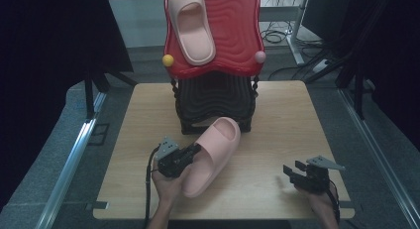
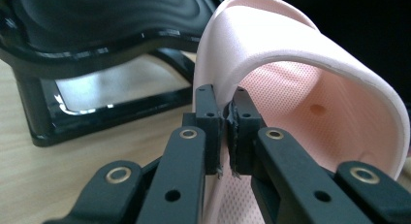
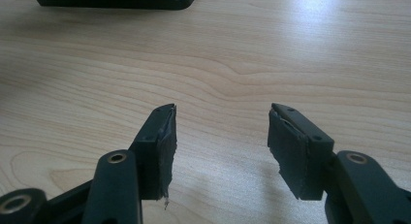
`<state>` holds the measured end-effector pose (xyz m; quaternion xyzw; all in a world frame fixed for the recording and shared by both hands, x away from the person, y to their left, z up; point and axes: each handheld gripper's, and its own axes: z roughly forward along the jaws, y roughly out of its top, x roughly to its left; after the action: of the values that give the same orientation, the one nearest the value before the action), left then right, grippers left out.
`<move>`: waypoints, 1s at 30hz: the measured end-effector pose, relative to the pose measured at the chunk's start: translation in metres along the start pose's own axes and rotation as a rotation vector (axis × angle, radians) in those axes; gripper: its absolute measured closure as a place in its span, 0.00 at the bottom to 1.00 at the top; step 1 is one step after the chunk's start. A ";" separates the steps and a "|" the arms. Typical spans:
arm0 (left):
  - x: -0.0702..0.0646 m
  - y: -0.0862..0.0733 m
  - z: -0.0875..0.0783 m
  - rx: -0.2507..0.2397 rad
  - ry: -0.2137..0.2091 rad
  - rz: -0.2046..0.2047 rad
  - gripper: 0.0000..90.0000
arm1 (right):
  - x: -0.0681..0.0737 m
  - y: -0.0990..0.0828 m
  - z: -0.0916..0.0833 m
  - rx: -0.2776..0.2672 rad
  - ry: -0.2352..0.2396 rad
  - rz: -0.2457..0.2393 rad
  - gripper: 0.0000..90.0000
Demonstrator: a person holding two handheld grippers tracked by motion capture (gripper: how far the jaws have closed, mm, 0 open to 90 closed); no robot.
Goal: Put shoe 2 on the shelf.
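Two slippers belonged on the rack (image 1: 213,97); our left fingers (image 2: 226,132) pinched one slipper (image 1: 213,154), needing lift toward twelve o'clock; right fingers (image 3: 220,146) stood half-open, empty.

Likely lab or recording studio: black curtains (image 1: 44,40), aluminium frame rails (image 1: 69,164), loose floor cables (image 1: 277,35), lone wooden table (image 1: 277,140).

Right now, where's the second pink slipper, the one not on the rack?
High view: the slipper is left of centre on the table, clamped by its strap edge in the left gripper, toe toward the black lower shelf of the rack.
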<state>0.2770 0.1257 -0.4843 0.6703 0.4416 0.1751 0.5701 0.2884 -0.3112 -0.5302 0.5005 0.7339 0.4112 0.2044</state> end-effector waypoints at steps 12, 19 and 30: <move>-0.002 0.020 -0.016 -0.090 -0.002 -0.005 0.95 | -0.003 -0.002 -0.001 0.002 -0.013 0.013 0.48; -0.004 0.031 -0.022 -0.139 -0.001 -0.002 0.95 | -0.005 -0.002 -0.001 0.007 -0.015 0.017 0.47; -0.006 0.046 -0.025 -0.187 0.006 0.010 0.95 | -0.004 -0.003 0.000 0.007 -0.021 0.023 0.47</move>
<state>0.2734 0.1382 -0.4329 0.6158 0.4216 0.2203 0.6281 0.2890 -0.3154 -0.5332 0.5139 0.7273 0.4058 0.2057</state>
